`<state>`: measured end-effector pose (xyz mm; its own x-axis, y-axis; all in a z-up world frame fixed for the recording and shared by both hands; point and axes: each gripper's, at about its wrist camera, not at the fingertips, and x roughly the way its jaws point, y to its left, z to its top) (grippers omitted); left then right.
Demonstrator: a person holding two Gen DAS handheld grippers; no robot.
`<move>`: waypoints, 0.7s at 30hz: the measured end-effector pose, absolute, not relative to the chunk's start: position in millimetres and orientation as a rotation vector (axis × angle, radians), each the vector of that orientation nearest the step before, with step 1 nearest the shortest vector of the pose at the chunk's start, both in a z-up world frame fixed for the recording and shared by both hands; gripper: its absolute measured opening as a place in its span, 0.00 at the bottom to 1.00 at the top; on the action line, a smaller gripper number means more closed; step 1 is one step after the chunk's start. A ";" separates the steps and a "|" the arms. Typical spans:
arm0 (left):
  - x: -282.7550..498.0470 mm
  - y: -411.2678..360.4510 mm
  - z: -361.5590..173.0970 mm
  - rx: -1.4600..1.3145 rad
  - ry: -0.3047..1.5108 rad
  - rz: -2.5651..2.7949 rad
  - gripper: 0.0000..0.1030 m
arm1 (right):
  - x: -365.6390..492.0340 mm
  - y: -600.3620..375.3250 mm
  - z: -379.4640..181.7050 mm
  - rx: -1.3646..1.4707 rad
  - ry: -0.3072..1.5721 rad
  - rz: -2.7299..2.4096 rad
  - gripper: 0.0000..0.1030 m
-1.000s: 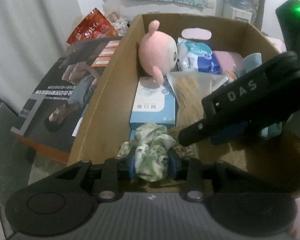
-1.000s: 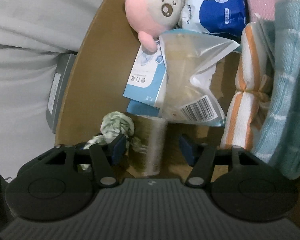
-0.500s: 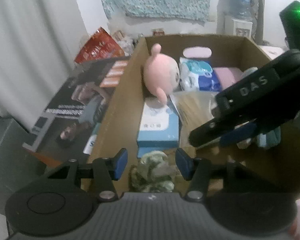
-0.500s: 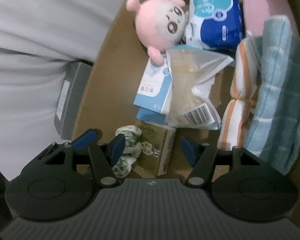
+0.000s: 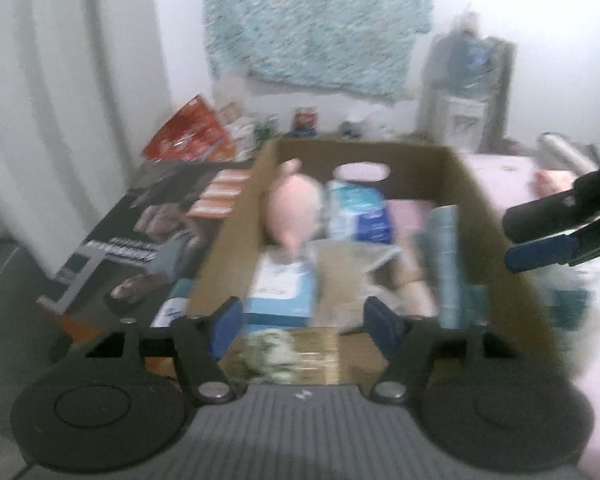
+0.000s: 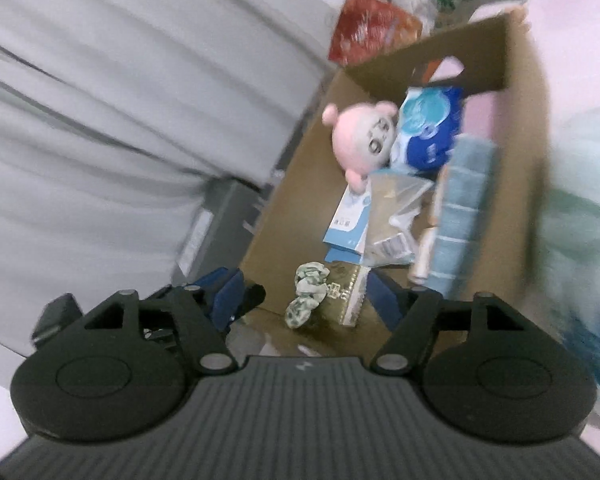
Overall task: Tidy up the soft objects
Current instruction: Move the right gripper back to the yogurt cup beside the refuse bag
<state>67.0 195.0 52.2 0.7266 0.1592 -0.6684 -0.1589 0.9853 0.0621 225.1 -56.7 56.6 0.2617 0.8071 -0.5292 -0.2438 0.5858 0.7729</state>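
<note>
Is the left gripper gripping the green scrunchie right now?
No, the green scrunchie lies loose on the box floor, apart from the open left gripper.

A pink plush toy (image 6: 360, 136), a green-and-white mottled scrunchie (image 6: 306, 294), a checked blue towel (image 6: 462, 216) — all in a brown cardboard box (image 6: 300, 216).

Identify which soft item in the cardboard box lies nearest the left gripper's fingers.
The crumpled green-and-white cloth scrunchie, loose on the box floor between the open left gripper fingers; the pink plush toy and folded blue towel sit farther back.
</note>
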 end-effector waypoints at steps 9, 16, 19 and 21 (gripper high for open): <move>47.4 96.5 58.6 0.015 0.678 -0.132 0.84 | 138.4 -236.0 74.3 0.621 0.870 0.490 0.74; 43.4 7.9 34.5 0.085 0.682 -0.371 0.86 | 109.8 -306.9 59.5 0.477 0.831 0.294 0.77; 45.8 -34.5 16.7 0.119 0.720 -0.452 0.86 | 125.4 -313.1 39.3 0.418 0.838 0.258 0.77; 47.0 -55.5 4.6 0.121 0.744 -0.487 0.86 | 143.6 -314.5 24.0 0.391 0.835 0.232 0.75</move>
